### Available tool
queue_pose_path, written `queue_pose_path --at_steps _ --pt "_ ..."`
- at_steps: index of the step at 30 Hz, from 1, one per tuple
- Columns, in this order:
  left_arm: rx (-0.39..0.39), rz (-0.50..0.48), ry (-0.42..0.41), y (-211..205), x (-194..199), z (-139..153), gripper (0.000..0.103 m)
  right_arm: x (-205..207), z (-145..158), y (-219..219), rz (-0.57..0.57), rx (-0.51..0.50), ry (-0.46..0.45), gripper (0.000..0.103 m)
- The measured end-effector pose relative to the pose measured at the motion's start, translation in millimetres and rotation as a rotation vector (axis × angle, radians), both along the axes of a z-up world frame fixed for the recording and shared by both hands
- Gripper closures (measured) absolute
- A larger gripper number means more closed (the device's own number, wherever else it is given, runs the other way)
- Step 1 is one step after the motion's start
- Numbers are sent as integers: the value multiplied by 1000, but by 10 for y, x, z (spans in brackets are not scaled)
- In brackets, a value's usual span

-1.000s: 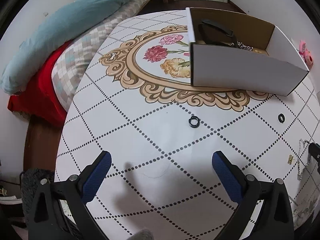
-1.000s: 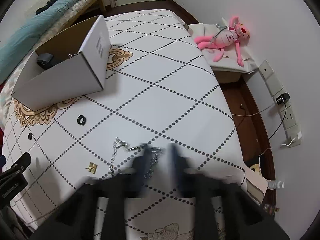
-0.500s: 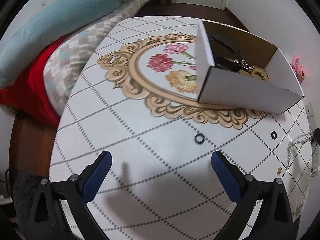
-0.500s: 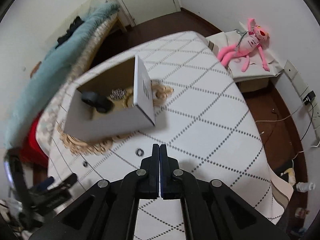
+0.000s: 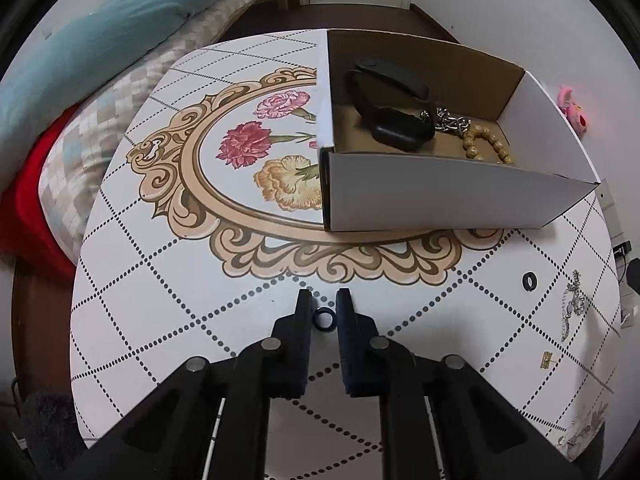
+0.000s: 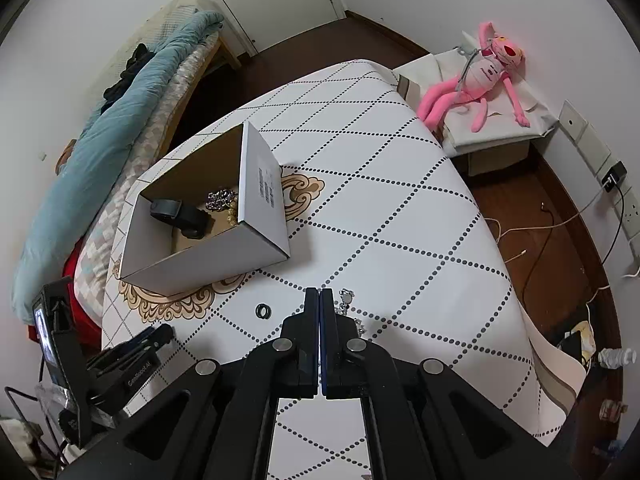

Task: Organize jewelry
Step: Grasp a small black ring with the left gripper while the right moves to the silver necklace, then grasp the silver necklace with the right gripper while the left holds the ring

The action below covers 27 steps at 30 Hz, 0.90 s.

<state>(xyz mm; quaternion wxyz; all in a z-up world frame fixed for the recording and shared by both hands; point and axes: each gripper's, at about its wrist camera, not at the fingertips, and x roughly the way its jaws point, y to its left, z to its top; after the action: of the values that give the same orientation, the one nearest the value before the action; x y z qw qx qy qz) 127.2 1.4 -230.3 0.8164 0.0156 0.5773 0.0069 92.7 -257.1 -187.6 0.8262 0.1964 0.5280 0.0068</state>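
My left gripper [image 5: 323, 307] has closed on a small black ring [image 5: 323, 320] that lies on the table between its fingers. A white cardboard box [image 5: 440, 196] stands beyond it and holds a black watch [image 5: 394, 114], a silver chain [image 5: 451, 122] and a bead bracelet [image 5: 484, 146]. A second black ring [image 5: 529, 281], a silver necklace [image 5: 573, 304] and a small gold piece [image 5: 546, 359] lie at the right. My right gripper [image 6: 320, 298] is shut and empty above the table; the necklace [image 6: 347, 300] shows just beside its tips. The second ring [image 6: 263, 311] and the box [image 6: 208, 240] show there too.
The table [image 5: 160, 280] has a dotted diamond pattern and a floral medallion. A bed with a blue duvet [image 5: 100, 40] runs along the left. A pink plush toy [image 6: 480, 76] lies on a low stand to the right. Cables lie on the floor [image 6: 540, 220].
My left gripper has moved forward and closed from wide open onto the black ring. My right gripper has stayed shut and shifted a little over the table.
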Motion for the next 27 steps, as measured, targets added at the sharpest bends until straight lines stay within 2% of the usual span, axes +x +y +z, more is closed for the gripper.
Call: queue_pose_path --at_steps 3,6,7,8,10,12,16,18,19,22,27 --pt "-17 8 2 9 -31 8 94 32 -7 -11 6 11 2 103" --pt "-36 11 1 -18 -79 42 94 102 -149 -85 -14 51 75 102" --pt "-43 10 0 -48 -121 66 94 122 -195 -97 -11 56 95 98" --pt "-49 8 -1 -66 -138 83 94 138 -252 -97 -5 53 110 93" --pt "-62 1 -2 -103 -171 117 94 152 -334 -60 15 14 125 60" --pt "-69 -8 -2 -166 -210 147 94 154 -422 8 42 -19 143 52" --pt "-61 -24 1 -252 -241 143 94 116 -495 213 101 -134 134 56" --pt "-60 -21 7 -259 -244 121 94 94 -489 342 126 -235 109 81" --pt "-61 -18 9 -256 -248 117 94 91 -491 378 134 -262 102 91" --pt "-65 -14 8 -221 -222 125 94 112 -481 414 139 -263 102 91" --pt "-100 -27 -25 -200 -220 344 94 59 -319 246 89 -109 76 94"
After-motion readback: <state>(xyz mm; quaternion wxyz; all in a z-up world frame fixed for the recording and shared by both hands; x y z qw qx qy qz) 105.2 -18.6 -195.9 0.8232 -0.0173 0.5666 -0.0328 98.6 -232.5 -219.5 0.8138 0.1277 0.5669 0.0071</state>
